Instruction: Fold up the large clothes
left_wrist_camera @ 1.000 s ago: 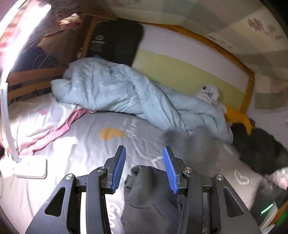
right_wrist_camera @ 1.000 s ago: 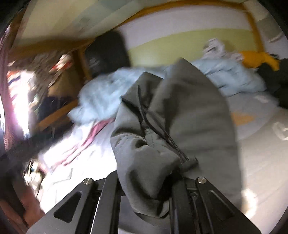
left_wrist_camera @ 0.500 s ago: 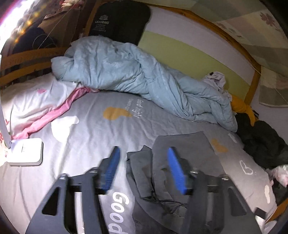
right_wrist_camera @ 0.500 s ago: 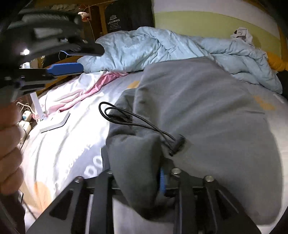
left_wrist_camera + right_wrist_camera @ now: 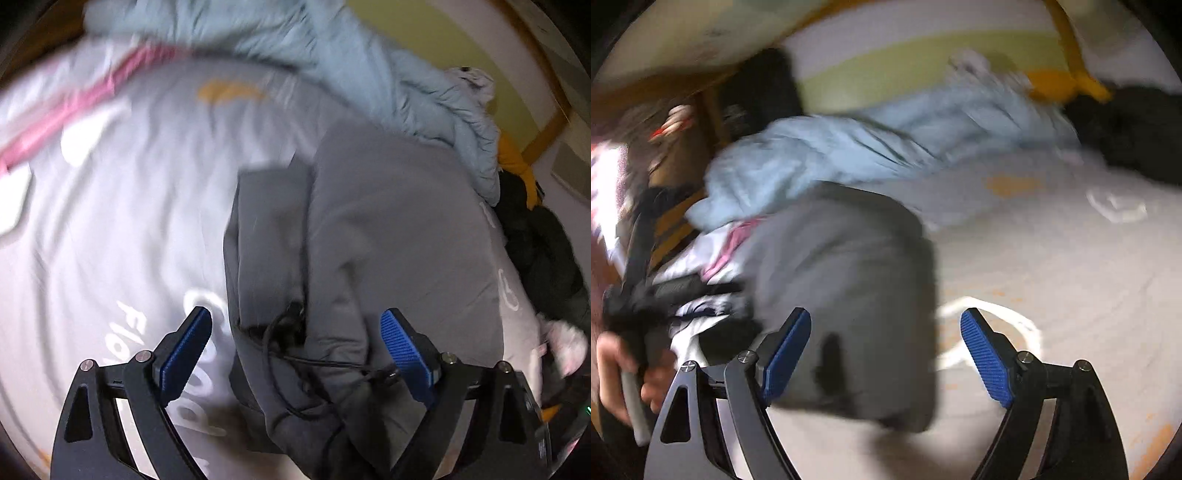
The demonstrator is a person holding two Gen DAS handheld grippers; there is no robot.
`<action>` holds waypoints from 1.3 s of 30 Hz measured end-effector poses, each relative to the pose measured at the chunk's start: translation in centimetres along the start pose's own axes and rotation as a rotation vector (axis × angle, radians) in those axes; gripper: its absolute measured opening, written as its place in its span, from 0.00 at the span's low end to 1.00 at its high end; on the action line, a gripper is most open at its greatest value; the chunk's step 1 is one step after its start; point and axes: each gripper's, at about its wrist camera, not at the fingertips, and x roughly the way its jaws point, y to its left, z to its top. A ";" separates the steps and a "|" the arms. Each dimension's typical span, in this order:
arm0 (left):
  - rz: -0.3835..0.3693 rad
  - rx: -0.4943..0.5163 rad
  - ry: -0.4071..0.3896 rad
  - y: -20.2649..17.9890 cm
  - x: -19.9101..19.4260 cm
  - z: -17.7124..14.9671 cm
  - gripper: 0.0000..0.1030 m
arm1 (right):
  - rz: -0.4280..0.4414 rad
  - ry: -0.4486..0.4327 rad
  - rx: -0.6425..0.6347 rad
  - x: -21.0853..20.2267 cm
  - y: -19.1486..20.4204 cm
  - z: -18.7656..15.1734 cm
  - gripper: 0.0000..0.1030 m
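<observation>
Between both opening tongs, blurred grey hoodie, unpinched, lower edge cropped

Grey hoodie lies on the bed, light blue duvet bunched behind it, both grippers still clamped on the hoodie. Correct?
Not quite: neither gripper is clamped. Left gripper and right gripper are opening, pads clear of the grey hoodie, per both wrist views. Bed and light blue duvet are right.

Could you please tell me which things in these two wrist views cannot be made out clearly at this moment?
- Grey garment: its near end is cut off by the lower edge, left wrist view.
- Printed lettering: partly hidden by the left gripper, whose jaws are opening.
- Black pile: motion blur, right wrist view; unidentifiable.
- Hand: blurred, cut by the left edge, right wrist view.
</observation>
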 end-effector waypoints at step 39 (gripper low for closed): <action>-0.381 0.334 -0.214 -21.1 -3.3 -3.1 0.19 | 0.105 0.016 -0.188 -4.0 -6.4 12.5 0.41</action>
